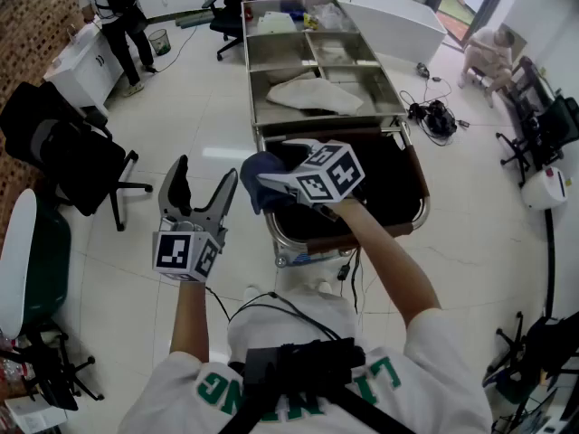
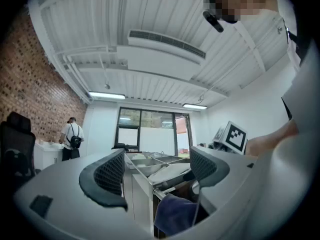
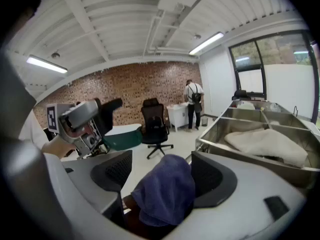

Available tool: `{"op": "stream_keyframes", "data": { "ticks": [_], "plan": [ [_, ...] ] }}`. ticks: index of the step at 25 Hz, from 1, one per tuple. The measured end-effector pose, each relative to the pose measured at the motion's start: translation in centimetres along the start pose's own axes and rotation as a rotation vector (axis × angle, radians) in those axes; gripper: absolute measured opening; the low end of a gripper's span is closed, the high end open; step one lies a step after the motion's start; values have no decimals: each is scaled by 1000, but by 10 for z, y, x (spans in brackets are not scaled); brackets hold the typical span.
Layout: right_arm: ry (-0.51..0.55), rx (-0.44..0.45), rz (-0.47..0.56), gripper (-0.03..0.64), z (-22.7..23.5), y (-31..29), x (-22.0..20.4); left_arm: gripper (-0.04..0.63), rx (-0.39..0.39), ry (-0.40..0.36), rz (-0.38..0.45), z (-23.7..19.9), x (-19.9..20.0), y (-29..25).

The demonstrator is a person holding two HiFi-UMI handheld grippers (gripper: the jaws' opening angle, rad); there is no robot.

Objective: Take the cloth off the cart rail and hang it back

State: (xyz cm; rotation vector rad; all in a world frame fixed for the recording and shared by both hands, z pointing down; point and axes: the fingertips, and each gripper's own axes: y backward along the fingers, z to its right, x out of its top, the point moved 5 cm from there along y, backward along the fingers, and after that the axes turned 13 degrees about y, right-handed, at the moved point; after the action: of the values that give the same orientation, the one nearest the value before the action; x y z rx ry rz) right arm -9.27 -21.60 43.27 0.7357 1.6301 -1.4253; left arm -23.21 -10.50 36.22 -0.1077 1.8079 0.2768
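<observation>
Head view: dark blue terry cloth (image 1: 256,183) draped over the steel cart rail (image 1: 298,242), at its near-left corner. Left gripper view: left gripper (image 2: 157,164) open and empty, off to the left of the rail. Right gripper view: right gripper (image 3: 161,174) has its jaws wide apart around the cloth, so I'd bite deep into the fold before lifting.

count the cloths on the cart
2: a dark blue cloth draped over the cart's near rail, and a pale cloth lying in a steel compartment behind it. The far compartments may hide more.
</observation>
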Motion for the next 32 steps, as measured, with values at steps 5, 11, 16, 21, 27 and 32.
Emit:
{"op": "stream_keyframes", "data": {
  "ticks": [5, 11, 16, 21, 27, 32],
  "plan": [
    [-61, 29, -232, 377, 3, -28, -40, 391, 17, 3, 2, -4, 2, 11],
    [-91, 81, -294, 159, -5, -36, -49, 382, 36, 9, 10, -10, 3, 19],
    [-30, 19, -212, 74, -5, -16, -25, 382, 22, 6, 4, -7, 2, 18],
    [-12, -63, -2, 69, -3, 40, 32, 382, -16, -28, 6, 3, 7, 13],
    [-14, -262, 321, 67, 1, 135, 84, 382, -71, 11, 13, 35, 23, -2],
    [103, -557, 544, 66, -8, 200, 86, 382, -103, 14, 34, 56, 38, -16]
  ]
}}
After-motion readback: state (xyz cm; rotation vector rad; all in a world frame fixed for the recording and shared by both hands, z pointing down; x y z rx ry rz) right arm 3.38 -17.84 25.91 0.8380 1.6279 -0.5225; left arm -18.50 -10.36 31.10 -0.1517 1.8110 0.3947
